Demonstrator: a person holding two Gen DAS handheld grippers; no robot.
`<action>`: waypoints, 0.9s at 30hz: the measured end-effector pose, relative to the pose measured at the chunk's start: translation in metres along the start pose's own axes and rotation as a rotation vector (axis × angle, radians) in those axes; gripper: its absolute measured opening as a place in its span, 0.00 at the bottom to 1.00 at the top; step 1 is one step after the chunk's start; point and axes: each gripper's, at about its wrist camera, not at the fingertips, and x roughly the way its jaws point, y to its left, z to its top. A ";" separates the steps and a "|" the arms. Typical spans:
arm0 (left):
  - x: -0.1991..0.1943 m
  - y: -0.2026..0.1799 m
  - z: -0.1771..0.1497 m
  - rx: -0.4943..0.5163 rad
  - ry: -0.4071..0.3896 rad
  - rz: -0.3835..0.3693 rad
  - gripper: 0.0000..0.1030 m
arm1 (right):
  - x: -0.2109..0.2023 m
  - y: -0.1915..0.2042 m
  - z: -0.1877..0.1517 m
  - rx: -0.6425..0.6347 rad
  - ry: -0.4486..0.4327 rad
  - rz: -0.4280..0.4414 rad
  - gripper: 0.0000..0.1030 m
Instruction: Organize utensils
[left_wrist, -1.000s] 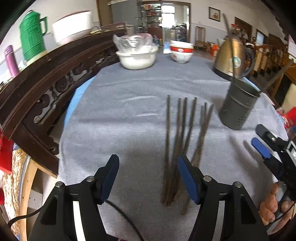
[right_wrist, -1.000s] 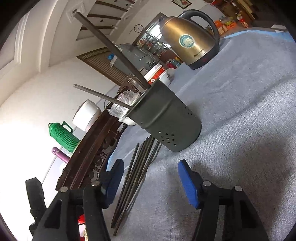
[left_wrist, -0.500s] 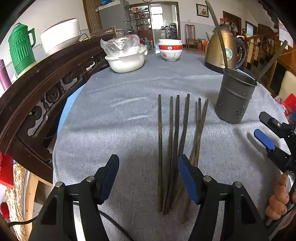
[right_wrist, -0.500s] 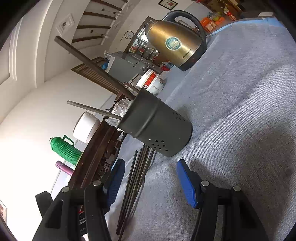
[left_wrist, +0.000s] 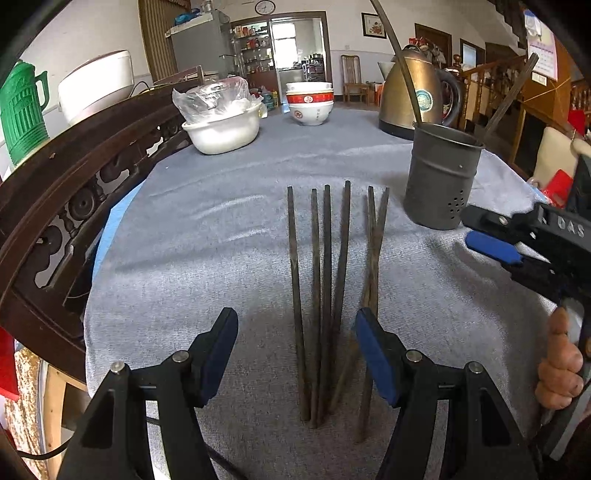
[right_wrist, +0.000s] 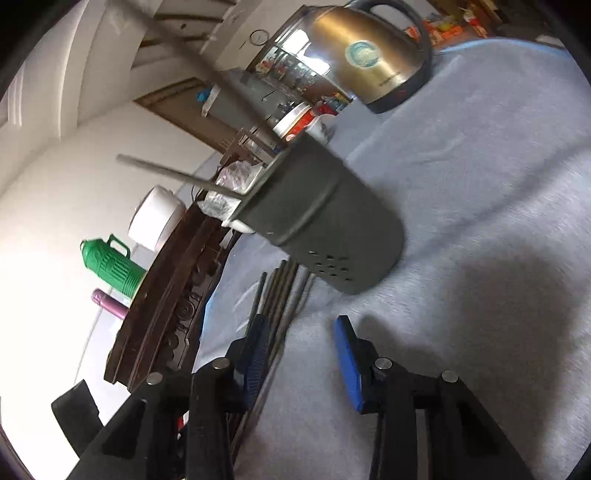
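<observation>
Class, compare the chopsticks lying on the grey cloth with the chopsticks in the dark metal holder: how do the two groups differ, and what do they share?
The chopsticks on the cloth lie flat; the chopsticks in the holder stand slanted, leaning outward from the holder.
The flat group counts about six, side by side; only two show in the holder.
The flat ones sit between the left gripper's open jaws; the standing ones are beyond it.
Both groups are dark, thin sticks.

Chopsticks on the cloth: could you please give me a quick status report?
Left gripper open over chopsticks, holding nothing. Right gripper jaws just been closing, nothing between them. Two sticks already in holder. Nothing in the way.
</observation>
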 end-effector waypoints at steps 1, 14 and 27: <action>0.000 0.002 -0.001 -0.001 -0.001 -0.002 0.65 | 0.005 0.005 0.002 -0.010 0.010 -0.003 0.38; 0.005 0.009 -0.008 0.005 -0.021 -0.047 0.65 | 0.045 0.018 0.014 -0.050 -0.053 -0.150 0.39; 0.004 0.002 -0.008 0.018 -0.023 -0.084 0.65 | 0.040 0.027 0.012 -0.127 -0.097 -0.163 0.40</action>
